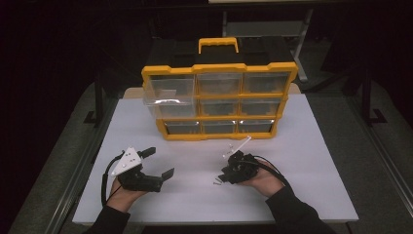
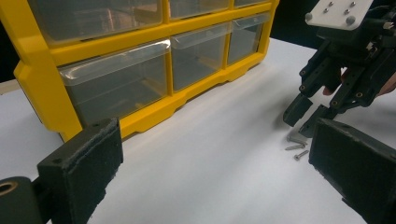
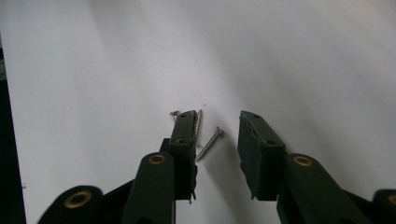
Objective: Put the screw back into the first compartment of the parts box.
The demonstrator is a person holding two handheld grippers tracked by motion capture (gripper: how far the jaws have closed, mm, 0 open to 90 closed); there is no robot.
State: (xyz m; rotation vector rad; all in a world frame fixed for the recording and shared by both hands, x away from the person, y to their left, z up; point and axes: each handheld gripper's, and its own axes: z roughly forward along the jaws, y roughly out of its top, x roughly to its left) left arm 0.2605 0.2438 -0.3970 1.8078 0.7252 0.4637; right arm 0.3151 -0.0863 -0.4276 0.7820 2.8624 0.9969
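- Three screws (image 3: 208, 143) lie loose on the white counter (image 1: 302, 161), close together, in front of the yellow organizer (image 1: 219, 100) and toward its right half.
- Right tongs (image 3: 217, 135): pointed down at the counter over the screws, held in the person's right hand (image 1: 265, 180). The jaws stand partly apart. One screw lies in the gap between the pads, a second lies along the inner edge of one jaw, and a third shows its head just outside that same jaw. The pads do not press on any screw.
- Left tongs (image 1: 158, 163): held low above the counter in the person's left hand (image 1: 124, 192), well apart from the screws. The jaws stand wide apart with nothing between them. A grey three-cornered plate (image 1: 126, 160) sits on top of the body.
- Organizer: stands upright at the far side of the counter, with three rows of three clear drawers and a yellow carry handle (image 1: 218, 45) on top.
- Top-left drawer (image 1: 168, 92): pulled out forward of the frame; the other drawers sit flush.
- In the left gripper view, the right tongs hang tip-down directly above the screws, near the organizer's lower right corner.
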